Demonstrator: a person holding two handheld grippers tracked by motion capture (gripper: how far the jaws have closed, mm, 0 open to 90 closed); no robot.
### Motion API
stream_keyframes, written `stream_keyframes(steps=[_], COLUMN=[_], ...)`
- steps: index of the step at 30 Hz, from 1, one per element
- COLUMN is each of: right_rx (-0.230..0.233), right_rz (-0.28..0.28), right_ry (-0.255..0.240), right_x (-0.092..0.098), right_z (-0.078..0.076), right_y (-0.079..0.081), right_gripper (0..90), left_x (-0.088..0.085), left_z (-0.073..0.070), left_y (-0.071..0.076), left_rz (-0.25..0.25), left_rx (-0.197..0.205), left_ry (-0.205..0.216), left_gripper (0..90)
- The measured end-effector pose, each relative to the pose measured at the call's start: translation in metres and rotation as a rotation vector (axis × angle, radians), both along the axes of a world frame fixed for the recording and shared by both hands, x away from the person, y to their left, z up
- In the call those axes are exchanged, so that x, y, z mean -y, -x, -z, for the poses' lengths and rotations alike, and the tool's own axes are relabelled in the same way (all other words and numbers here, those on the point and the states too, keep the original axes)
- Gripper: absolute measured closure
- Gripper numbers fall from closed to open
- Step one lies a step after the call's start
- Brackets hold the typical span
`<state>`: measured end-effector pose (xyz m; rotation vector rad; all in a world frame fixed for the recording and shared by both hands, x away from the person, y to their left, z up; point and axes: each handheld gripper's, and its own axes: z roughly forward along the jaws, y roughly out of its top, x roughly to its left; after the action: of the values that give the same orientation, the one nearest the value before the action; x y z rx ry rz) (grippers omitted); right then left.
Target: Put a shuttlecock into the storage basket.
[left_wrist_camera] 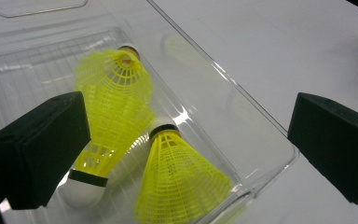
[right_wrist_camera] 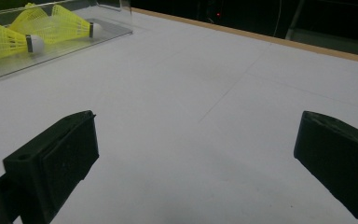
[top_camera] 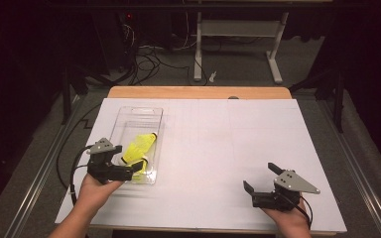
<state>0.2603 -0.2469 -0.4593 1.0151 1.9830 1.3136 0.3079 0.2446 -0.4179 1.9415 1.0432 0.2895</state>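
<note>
Yellow plastic shuttlecocks [top_camera: 140, 147] are lying in a clear plastic tray [top_camera: 129, 115] at the left of the white-covered counter [top_camera: 228, 148]. In the left gripper view two of them [left_wrist_camera: 114, 112] [left_wrist_camera: 179, 179] are resting side by side and touching, skirts pointing opposite ways. The left gripper [top_camera: 138, 167] is hovering at the tray's near end, the person's left hand [top_camera: 93, 191] reaching in from the bottom edge with the wrist angled toward the tray; its fingers [left_wrist_camera: 37, 149] are spread wide and gripping nothing, straddling the tray's near corner. The right gripper [top_camera: 259, 177] is sitting well apart from the tray, low over bare counter at the near right, cradled in the right hand [top_camera: 290, 220]; its fingers [right_wrist_camera: 51, 163] are likewise gaping wide and holding nothing.
</note>
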Motion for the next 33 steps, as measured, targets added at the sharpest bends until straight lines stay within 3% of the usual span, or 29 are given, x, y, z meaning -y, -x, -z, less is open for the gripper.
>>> stream_keyframes(steps=[3, 12, 13, 17, 24, 33], right_rx=[-0.004, 0.003, 0.003, 0.009, 0.023, 0.03], right_rz=[0.002, 0.005, 0.006, 0.006, 0.001, 0.003], right_ry=[0.0, -0.005, -0.006, -0.008, -0.004, -0.017], right_x=[-0.001, -0.002, -0.002, -0.001, -0.001, 0.002], right_z=[0.0, 0.0, 0.0, 0.0, -0.002, -0.004], right_y=[0.0, 0.001, 0.001, 0.002, 0.005, 0.006], right_gripper=[0.3, 0.3, 0.3, 0.3, 0.3, 0.3], left_x=[0.0, 0.007, -0.002, -0.002, 0.0, -0.007], left_z=[0.003, 0.013, 0.012, 0.012, 0.011, 0.016], left_y=[0.007, 0.02, 0.02, 0.025, 0.036, 0.044], left_rz=[-0.002, -0.066, 0.001, 0.007, 0.011, 0.027], left_rx=[0.025, 0.095, 0.097, 0.126, 0.189, 0.181], left_ry=[0.012, 0.158, 0.065, 0.088, 0.065, 0.082], left_gripper=[0.2, 0.5, 0.6, 1.3, 1.3, 0.5])
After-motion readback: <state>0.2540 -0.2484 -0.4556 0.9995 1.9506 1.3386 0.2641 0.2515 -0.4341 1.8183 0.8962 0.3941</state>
